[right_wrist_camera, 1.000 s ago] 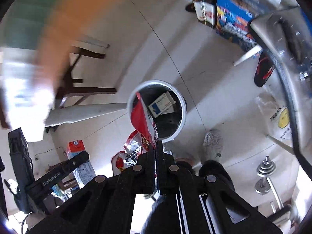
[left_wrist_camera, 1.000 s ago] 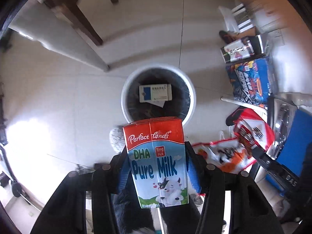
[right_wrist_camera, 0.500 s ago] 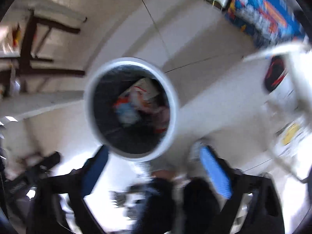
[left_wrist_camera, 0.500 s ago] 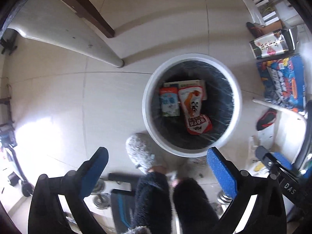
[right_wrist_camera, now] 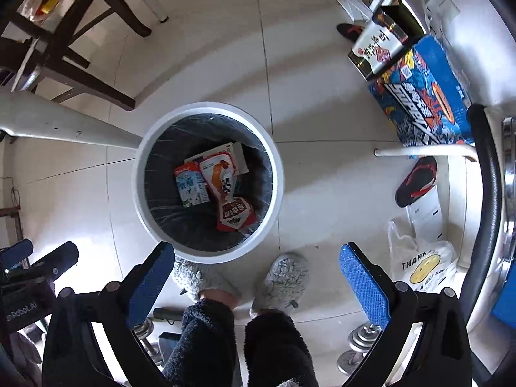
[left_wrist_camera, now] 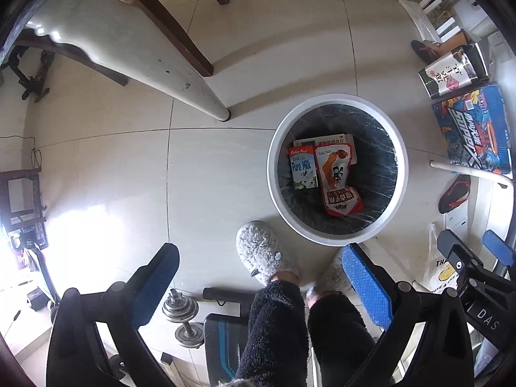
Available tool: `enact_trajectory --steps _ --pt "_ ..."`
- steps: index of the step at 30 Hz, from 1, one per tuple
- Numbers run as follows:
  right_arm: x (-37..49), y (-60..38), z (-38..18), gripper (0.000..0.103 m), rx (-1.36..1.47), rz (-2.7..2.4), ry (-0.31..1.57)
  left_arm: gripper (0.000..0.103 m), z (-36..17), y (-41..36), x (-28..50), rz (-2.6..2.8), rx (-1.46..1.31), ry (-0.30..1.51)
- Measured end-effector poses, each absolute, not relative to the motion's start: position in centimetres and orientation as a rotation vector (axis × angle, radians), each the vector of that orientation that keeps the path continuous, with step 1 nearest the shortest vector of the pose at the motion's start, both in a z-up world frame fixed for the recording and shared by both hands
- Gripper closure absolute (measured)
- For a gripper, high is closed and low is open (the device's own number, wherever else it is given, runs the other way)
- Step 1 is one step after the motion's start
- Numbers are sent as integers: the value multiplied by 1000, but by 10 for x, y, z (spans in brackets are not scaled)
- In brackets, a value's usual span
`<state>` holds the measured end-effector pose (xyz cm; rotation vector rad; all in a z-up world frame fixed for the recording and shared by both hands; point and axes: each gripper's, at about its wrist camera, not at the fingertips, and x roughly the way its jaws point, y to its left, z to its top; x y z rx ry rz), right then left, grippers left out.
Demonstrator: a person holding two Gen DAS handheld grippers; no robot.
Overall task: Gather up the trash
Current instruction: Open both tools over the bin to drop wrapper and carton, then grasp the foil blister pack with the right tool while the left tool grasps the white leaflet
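Drop done: milk carton (left_wrist_camera: pixel 302 168) and red snack pouch (left_wrist_camera: pixel 337 180) lie in bin (left_wrist_camera: pixel 274 148). Left gripper (left_wrist_camera: pixel 261 285) and right gripper (right_wrist_camera: pixel 258 282) gape wide, empty. Next, probably: find more trash.

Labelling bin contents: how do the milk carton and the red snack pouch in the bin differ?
The milk carton is a rigid box, blue and white with a red top; the snack pouch is a flat, floppy bag, red, white and orange. The pouch looks longer, reaching nearer the trash bin wall. The pouch overlaps the white medicine box more than the carton does. Both lie face up, side by side.
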<state>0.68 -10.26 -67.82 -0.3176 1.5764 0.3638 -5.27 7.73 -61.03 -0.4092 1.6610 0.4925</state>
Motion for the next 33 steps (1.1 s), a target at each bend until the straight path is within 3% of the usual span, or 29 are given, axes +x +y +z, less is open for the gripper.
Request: enact_trajectory --steps 9,23,33 --pt "-8 -105 -616 0 -322 379 1559 0 -548 67 -72 490 -414 1642" --pt "-18 -127 -436 0 -277 418 1523 0 -394 61 -94 463 -462 1580" --pt "19 -131 -304 0 -44 417 1505 0 -277 81 -32 428 -356 1399"
